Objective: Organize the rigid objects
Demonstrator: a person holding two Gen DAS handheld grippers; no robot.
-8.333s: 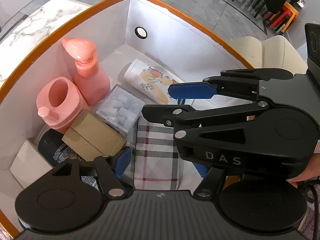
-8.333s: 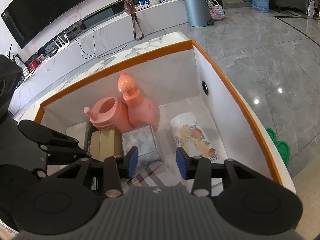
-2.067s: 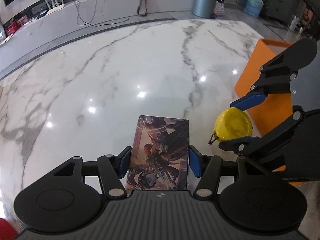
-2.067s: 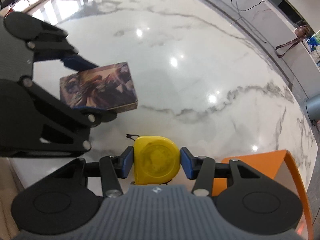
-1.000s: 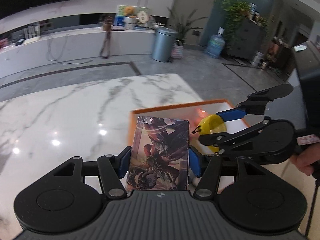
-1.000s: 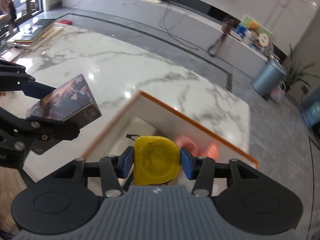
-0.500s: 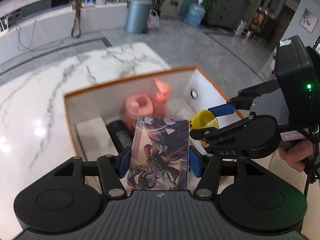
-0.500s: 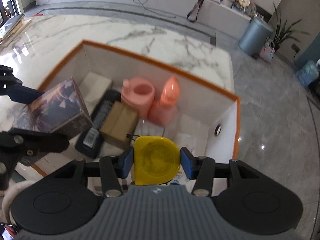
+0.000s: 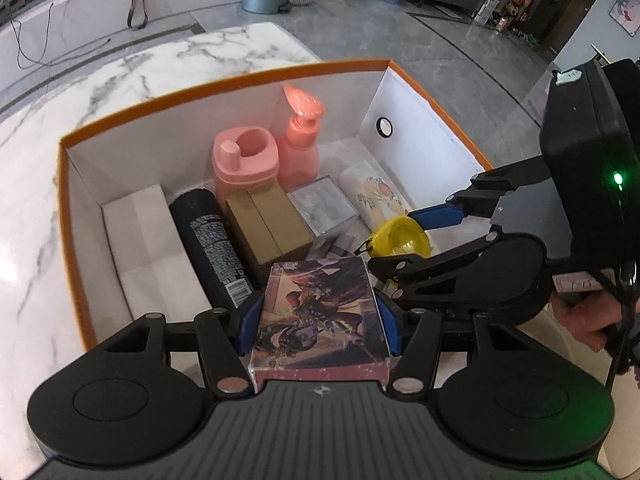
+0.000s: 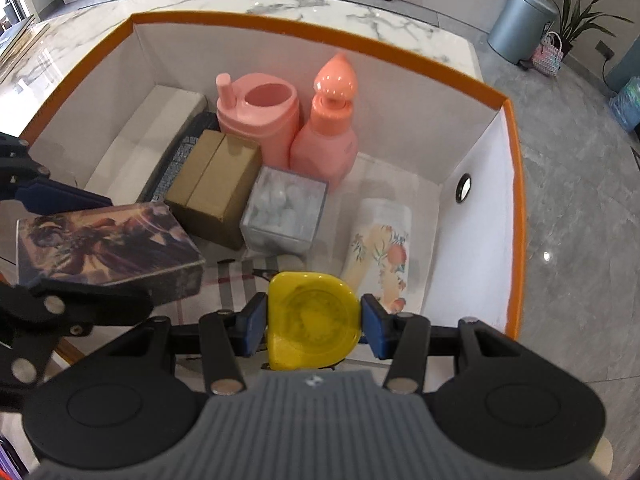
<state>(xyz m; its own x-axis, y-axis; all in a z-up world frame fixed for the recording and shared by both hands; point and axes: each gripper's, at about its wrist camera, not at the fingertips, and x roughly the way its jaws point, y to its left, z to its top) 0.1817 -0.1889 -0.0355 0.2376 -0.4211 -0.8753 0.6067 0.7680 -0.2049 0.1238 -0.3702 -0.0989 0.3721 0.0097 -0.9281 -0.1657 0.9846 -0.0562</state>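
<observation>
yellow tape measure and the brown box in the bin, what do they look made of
Yellow tape measure: likely hard plastic, smooth and semi-glossy, with a moulded round disc on its face.
Brown box: seemingly plain matte cardboard, kraft-brown, with a flap seam down the middle of its top.

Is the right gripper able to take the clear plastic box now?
Probably not as things stand: the right gripper is shut on the yellow tape measure. The clear plastic box lies uncovered ahead of it in the orange box.
</observation>
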